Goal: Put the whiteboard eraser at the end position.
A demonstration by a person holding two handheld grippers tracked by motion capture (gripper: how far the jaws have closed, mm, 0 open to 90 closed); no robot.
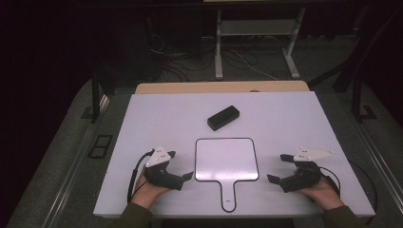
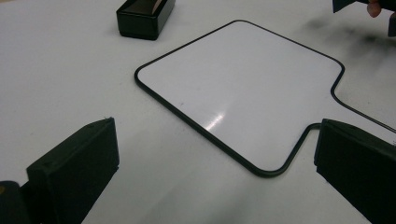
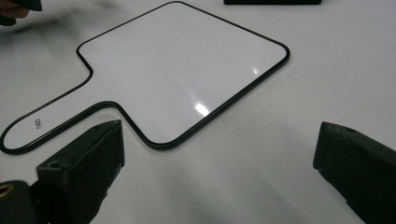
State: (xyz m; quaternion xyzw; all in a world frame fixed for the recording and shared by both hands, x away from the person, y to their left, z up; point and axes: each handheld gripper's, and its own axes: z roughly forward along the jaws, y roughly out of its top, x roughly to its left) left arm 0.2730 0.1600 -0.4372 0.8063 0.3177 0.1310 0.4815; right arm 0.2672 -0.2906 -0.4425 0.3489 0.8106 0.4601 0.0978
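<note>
the left hand-held gripper (image 1: 181, 166) rests low on the white tabletop (image 1: 157, 114) just left of the paddle-shaped whiteboard (image 1: 227, 159), jaws spread wide and empty, pointing toward the board. the right hand-held gripper (image 1: 277, 169) sits just right of the whiteboard, jaws likewise released, aimed back at it. the board lies flat, handle toward the person. a black box (image 1: 223, 117) lies beyond the whiteboard's far edge, apart from it. past the tabletop, cables trail over a dim grey floor (image 1: 266, 61).

A white paddle-shaped board (image 1: 227, 160) lies between the left gripper (image 1: 180, 166) and right gripper (image 1: 275, 167), both spread wide; a black box (image 1: 223, 118) sits beyond them.
</note>
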